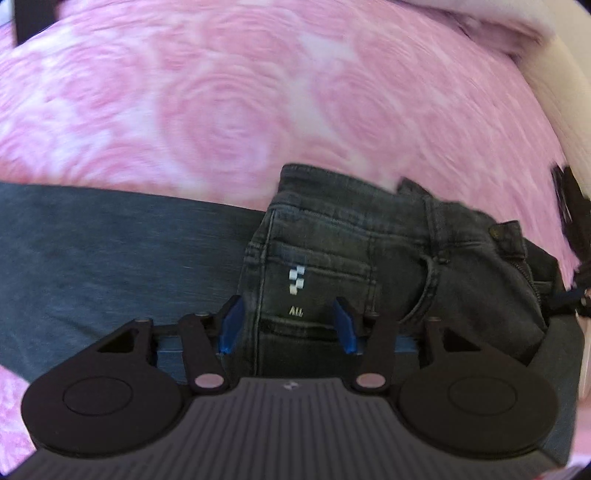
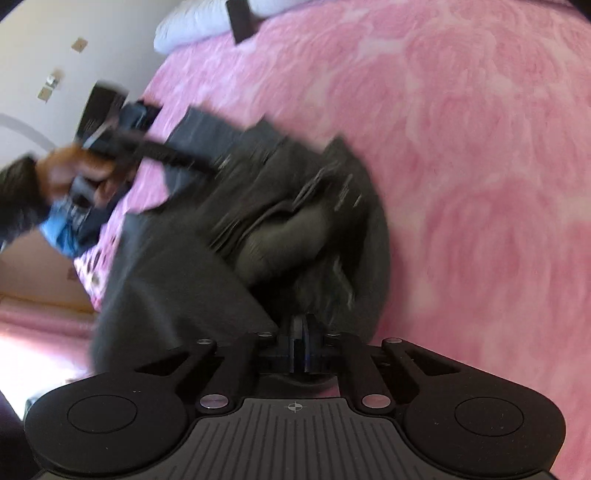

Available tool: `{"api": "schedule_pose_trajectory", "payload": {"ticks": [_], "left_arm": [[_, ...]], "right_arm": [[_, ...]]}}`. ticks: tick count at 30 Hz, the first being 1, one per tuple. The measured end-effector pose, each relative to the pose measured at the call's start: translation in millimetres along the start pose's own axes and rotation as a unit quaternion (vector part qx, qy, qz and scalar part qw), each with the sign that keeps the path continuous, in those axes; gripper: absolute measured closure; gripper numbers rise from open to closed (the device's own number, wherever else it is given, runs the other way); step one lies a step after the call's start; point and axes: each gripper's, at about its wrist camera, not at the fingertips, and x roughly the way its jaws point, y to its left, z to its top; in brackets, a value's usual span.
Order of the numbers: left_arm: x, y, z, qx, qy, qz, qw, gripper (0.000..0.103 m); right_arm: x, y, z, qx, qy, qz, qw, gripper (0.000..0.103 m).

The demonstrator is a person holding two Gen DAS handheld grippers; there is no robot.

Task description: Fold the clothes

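Through the left wrist camera we see the left gripper (image 1: 291, 325) pointing steeply down with its blue pads (image 1: 232, 325) standing partly apart. The dark grey jeans (image 1: 332, 266) lie right under and ahead of it: the back pocket with its small white checker mark and lettering sits squarely in the gap between the pads. We can't see either pad pressing the denim, so nothing is gripped here. The waistband runs off to the right of the tool, and a flat leg stretches away to its left. Beneath it all is the pink rose-patterned bedspread (image 1: 221, 110), filling everything beyond the tool, with a pale fold of bedding at the far right corner.

Over to the right wrist camera, which is badly blurred. The right gripper (image 2: 300, 343) has its jaws drawn tightly together, at the near edge of the jeans (image 2: 258, 221); whether any cloth is pinched between them we cannot tell. The bunched garment spreads ahead and to the left of the tool. Further left we see the person's hand (image 2: 74, 173) on the other gripper. Pink bedspread (image 2: 480, 147) lies to the right, a white pillow (image 2: 195, 22) far ahead, a pale wall (image 2: 74, 29) to the left.
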Motion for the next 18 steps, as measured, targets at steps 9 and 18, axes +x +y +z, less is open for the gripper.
{"api": "schedule_pose_trajectory", "payload": {"ticks": [9,18], "left_arm": [[-46.6,-54.9,-45.2,0.121,-0.059,-0.057,0.9892,0.103],[-90.8,-10.5,-104.2,0.036,-0.075,-0.021,0.9963,0.087]], "right_arm": [[10.6,109.4,-81.2,0.042,0.066,0.03,0.996,0.097],[-35.4,114.7,32.2,-0.065,-0.113,-0.047,0.99,0.009]]}}
